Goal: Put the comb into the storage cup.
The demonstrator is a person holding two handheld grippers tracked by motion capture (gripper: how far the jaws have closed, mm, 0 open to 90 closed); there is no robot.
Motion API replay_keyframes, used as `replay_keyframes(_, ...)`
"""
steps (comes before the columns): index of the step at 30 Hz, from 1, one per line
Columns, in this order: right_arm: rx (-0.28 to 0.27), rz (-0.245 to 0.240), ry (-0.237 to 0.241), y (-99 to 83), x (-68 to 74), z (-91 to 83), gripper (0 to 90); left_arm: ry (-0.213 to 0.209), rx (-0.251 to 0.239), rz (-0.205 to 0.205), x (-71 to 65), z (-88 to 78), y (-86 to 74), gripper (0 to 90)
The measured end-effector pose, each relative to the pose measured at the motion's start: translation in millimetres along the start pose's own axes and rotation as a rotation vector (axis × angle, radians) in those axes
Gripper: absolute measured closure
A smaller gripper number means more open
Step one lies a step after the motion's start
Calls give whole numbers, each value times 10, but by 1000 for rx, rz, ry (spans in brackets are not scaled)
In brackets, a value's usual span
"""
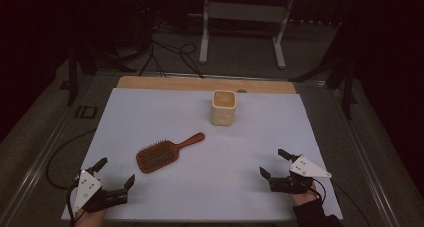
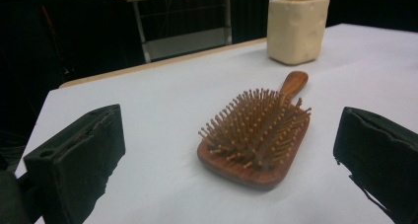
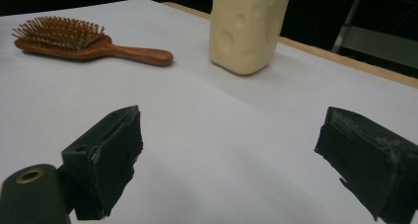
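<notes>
Left claw (image 1: 116,173) released, jaws spread wide with nothing between them, low at the near left corner of the white surface (image 1: 165,112). Right claw (image 1: 274,163) likewise released and empty, near the right corner. Wooden hairbrush (image 1: 159,155) lying flat, bristles up, just ahead of the left claw, apart from it, handle angled toward the far right. Cream cup (image 1: 223,107) upright farther back near the far edge, well apart from the hairbrush.
</notes>
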State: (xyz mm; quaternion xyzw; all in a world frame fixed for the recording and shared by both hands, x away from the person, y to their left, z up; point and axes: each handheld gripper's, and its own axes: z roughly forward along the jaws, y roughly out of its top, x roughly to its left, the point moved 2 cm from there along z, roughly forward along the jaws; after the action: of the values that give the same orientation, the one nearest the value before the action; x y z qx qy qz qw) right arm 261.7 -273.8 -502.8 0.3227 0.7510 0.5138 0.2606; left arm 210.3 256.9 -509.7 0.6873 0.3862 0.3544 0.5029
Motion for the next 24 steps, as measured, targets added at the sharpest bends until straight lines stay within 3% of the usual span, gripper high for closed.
replay_keyframes(1,5,-18,-18,0,9,-1,91,-1,4,-1,-3,0,1,0)
replay_keyframes(12,31,-39,-13,-25,63,15,91,7,4,-11,17,22,0,0)
replay_keyframes(24,10,-48,-28,-3,87,-42,91,-6,-13,-27,15,34,27,0)
